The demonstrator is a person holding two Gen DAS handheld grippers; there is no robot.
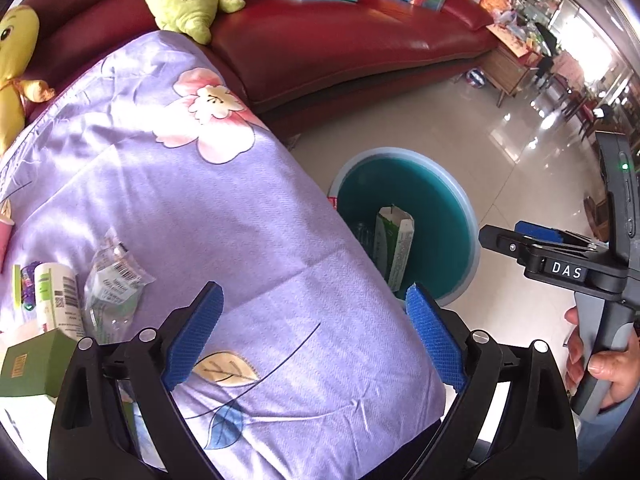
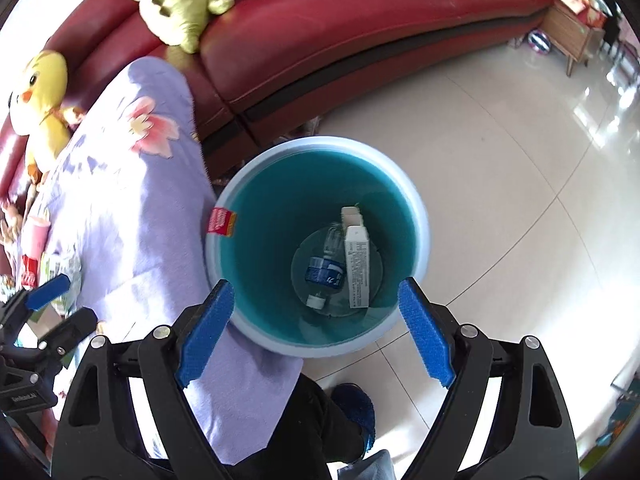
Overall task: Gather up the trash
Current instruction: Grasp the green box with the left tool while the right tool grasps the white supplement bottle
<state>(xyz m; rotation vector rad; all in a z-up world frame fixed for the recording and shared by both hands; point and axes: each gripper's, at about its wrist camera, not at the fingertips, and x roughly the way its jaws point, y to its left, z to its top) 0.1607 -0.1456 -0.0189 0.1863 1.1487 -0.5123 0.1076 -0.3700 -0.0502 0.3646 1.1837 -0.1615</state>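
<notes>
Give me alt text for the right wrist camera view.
The open, empty right gripper hangs above a round teal plastic bin on the pale tiled floor, holding a clear plastic bottle and a white carton, beside a lilac floral cloth.

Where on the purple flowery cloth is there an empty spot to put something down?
The purple cloth is bare between its pink flower and yellow leaf print, across to the edge beside the blue bin. It is crowded at the left: crinkled clear wrapper, white tube and green box.
</notes>
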